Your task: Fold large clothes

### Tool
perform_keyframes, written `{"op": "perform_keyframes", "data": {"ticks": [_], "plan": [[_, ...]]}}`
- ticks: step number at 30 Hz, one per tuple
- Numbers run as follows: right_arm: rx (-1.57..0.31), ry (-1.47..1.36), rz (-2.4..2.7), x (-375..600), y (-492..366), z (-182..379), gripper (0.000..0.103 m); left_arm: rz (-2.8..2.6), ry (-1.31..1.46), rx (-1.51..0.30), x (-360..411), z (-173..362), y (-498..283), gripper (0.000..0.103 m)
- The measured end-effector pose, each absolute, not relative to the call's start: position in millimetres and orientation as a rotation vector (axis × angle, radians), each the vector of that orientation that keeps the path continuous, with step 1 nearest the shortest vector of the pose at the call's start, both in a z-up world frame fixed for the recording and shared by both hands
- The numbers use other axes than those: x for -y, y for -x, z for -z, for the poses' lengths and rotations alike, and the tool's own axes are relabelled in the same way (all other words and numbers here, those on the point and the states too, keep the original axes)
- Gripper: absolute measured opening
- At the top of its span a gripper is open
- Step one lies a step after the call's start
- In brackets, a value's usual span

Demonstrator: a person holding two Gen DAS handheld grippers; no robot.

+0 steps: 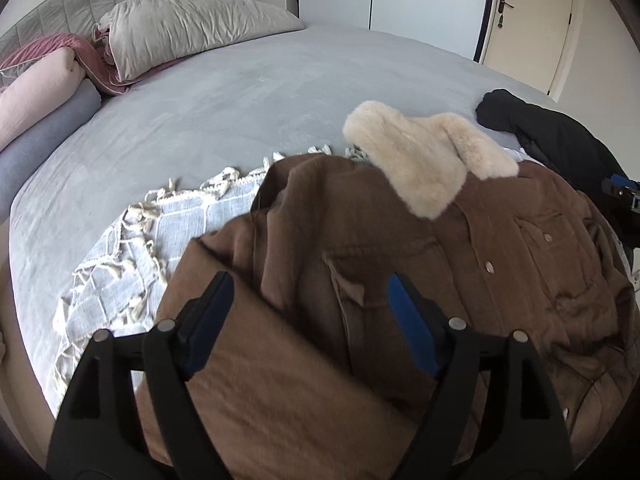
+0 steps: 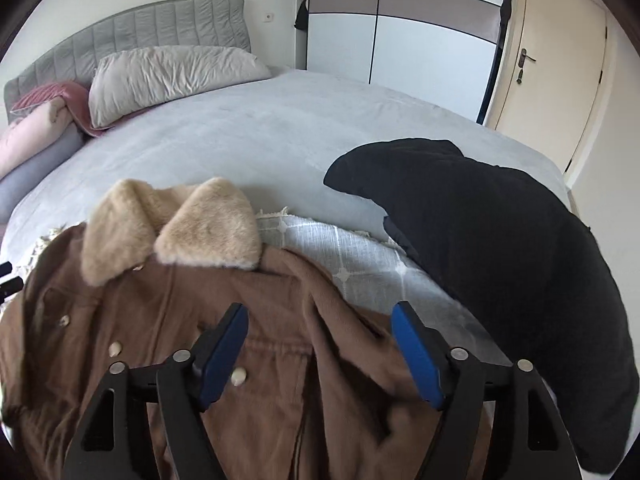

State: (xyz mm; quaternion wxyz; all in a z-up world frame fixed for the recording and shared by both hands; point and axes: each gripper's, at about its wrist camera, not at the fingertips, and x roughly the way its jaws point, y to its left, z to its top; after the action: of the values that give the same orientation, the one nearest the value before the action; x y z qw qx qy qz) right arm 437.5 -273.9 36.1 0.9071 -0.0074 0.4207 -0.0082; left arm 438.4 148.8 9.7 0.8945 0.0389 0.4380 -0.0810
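Observation:
A brown jacket [image 1: 360,280] with a cream fur collar [image 1: 424,160] lies front up on the bed, over a pale fringed throw [image 1: 132,248]. One sleeve is folded across its front on the left. My left gripper [image 1: 310,284] is open and empty just above the jacket's left side. In the right wrist view the jacket [image 2: 168,320] and its collar [image 2: 172,224] lie below my right gripper [image 2: 320,316], which is open and empty over the jacket's right shoulder. The right gripper shows at the far right edge of the left wrist view [image 1: 622,192].
A black garment [image 2: 500,260] lies on the bed to the right of the jacket. Pillows [image 1: 188,32] and rolled bedding [image 1: 36,96] sit by the grey headboard [image 2: 132,36]. The grey bedspread [image 1: 248,92] stretches beyond. A wardrobe [image 2: 400,32] and door [image 2: 556,64] stand behind.

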Motion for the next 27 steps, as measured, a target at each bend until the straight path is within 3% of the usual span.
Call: {"op": "perform_keyframes", "data": {"ticks": [8,17,19,21,22,27], "plan": [[-0.879,-0.008,-0.073,255.9,-347.1,-64.9,0.08,0.208,-0.143,-0.928,-135.1,3.3,-333.7,0.086],[-0.902,0.049,-0.159,220.0,-282.7,-53.2,0.081,0.061,-0.099,-0.946,-115.3,56.5,-309.2,0.084],[-0.926,0.071,-0.159,215.2,-276.8,-46.2,0.081,0.052,-0.043,-0.933,-121.4,55.7,-308.8,0.069],[-0.946,0.092,-0.152,211.8,-272.2,-41.7,0.081,0.059,-0.024,-0.932,-126.6,50.0,-309.8,0.024],[-0.952,0.103,-0.149,210.7,-269.6,-40.2,0.081,0.039,-0.03,-0.923,-131.0,43.9,-310.4,0.016],[-0.946,0.115,-0.126,213.9,-262.4,-40.8,0.081,-0.103,-0.036,-0.799,-176.5,0.3,-313.4,0.013]]}}
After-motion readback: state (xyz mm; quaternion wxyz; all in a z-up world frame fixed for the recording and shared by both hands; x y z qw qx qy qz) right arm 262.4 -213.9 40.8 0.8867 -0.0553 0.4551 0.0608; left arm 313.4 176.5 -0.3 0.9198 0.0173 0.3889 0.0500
